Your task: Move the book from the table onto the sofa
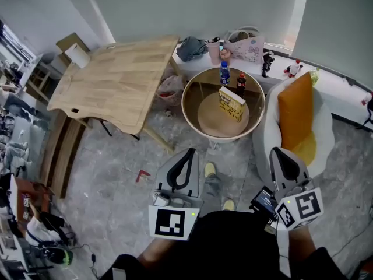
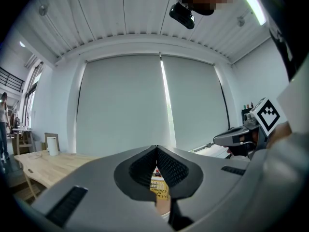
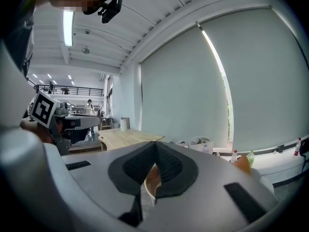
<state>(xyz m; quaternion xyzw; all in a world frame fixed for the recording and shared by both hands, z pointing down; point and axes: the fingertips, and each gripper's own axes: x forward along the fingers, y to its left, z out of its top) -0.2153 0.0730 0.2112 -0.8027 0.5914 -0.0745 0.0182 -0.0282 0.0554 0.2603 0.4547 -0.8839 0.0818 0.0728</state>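
A yellow book (image 1: 231,104) stands upright on the round table (image 1: 192,116), just in front of a blue bottle (image 1: 224,73) and a dark bottle (image 1: 240,83). To the table's right is the white sofa (image 1: 265,134) with an orange cushion (image 1: 295,116) on it. My left gripper (image 1: 189,152) hangs shut and empty over the floor, short of the table. My right gripper (image 1: 274,151) is shut and empty beside the sofa's near end. In the left gripper view the book (image 2: 160,188) shows through the gap behind the closed tips (image 2: 156,148). The right gripper (image 3: 155,144) has its tips together too.
A large wooden table (image 1: 116,77) stands at the left. A white ledge at the back holds a pink bag (image 1: 247,44), grey cloth (image 1: 191,47) and small figurines (image 1: 267,62). A red scrap (image 1: 142,175) lies on the marbled floor. The person's shoes (image 1: 210,170) are below the round table.
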